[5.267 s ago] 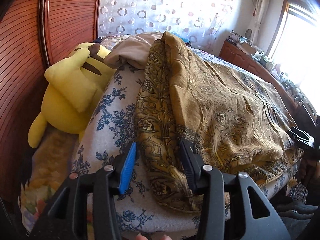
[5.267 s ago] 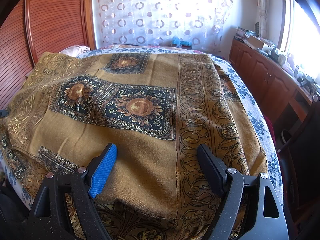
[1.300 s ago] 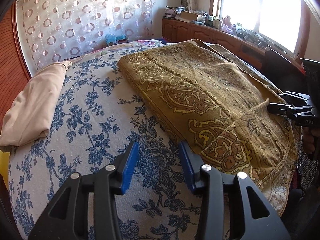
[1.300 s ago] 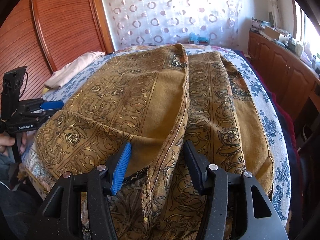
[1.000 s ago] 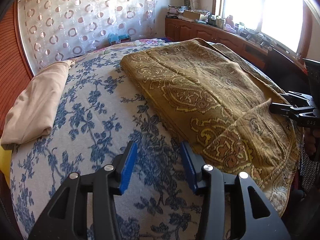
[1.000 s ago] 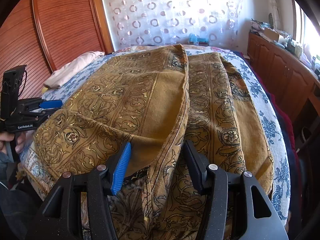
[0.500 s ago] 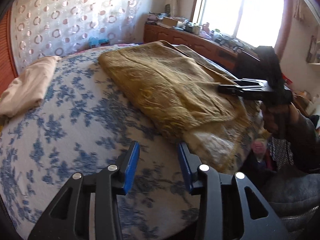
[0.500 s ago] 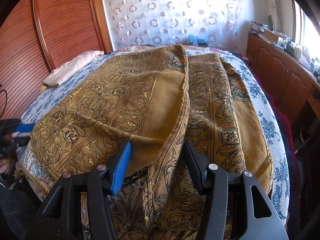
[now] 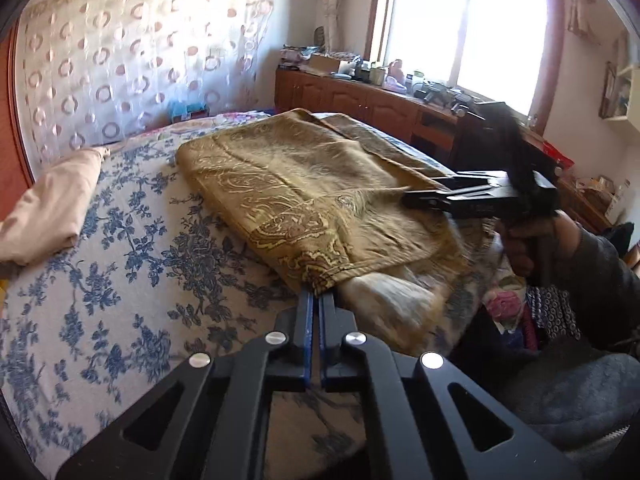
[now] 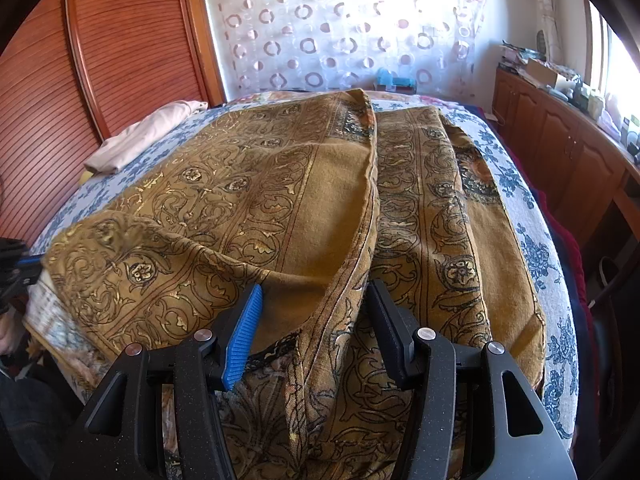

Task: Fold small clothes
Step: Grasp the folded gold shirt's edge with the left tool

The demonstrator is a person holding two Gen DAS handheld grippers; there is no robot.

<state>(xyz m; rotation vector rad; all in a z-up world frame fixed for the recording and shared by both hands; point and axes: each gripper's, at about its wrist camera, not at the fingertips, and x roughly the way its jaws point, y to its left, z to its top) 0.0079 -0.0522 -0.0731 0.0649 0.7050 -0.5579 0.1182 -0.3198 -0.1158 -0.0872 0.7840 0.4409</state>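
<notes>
A golden-brown patterned cloth point(image 9: 304, 184) lies folded in layers on the bed; it also fills the right wrist view point(image 10: 280, 200). My left gripper point(image 9: 317, 300) is shut on the near corner of the cloth at the bed's edge. My right gripper point(image 10: 312, 312) is open, its jaws on either side of a raised fold ridge of the cloth. The right gripper also shows side-on in the left wrist view point(image 9: 412, 200), over the cloth's far side. The left gripper shows blurred at the left edge of the right wrist view point(image 10: 20, 268).
The bed point(image 9: 100, 280) has a white cover with blue flowers. A beige pillow point(image 9: 52, 200) lies at its head by the wooden headboard point(image 10: 100, 60). A wooden cabinet point(image 9: 360, 100) with clutter runs under the window. Bags and clothes point(image 9: 540, 312) lie by the bed's side.
My left gripper has moved to the cloth's near corner and shut on it. My right gripper has stayed open over the fold ridge.
</notes>
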